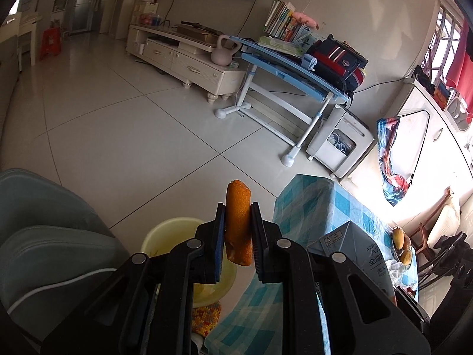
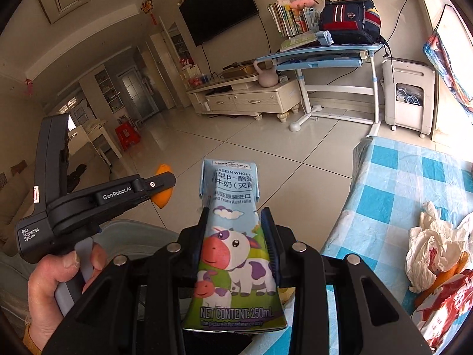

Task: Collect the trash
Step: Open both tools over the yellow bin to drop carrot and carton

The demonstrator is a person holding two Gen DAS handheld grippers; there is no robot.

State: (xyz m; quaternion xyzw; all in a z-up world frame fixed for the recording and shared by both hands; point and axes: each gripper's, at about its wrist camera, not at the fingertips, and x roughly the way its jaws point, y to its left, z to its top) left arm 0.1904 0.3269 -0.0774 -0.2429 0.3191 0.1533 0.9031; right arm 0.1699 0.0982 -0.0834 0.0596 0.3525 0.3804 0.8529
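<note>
Reading "NET CONTENT: 250mL", milk carton (image 2: 235, 245) fills right claw (image 2: 236, 230).

Milk carton (image 2: 236, 236) in right tool (image 2: 236, 222)

Pale glossy floor tiles (image 2: 236, 148) run to a cream TV cabinet (image 2: 245, 97) under a wall-mounted television (image 2: 220, 9); right of the cabinet stands a blue study desk (image 2: 319, 56), sunlit.

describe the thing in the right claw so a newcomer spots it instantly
Left of the blue-checked tablecloth table, the right claw grips a crushed paper milk carton. It alone carries cartoon purple-spotted cows, unlike the plain orange peel nearby.
</note>
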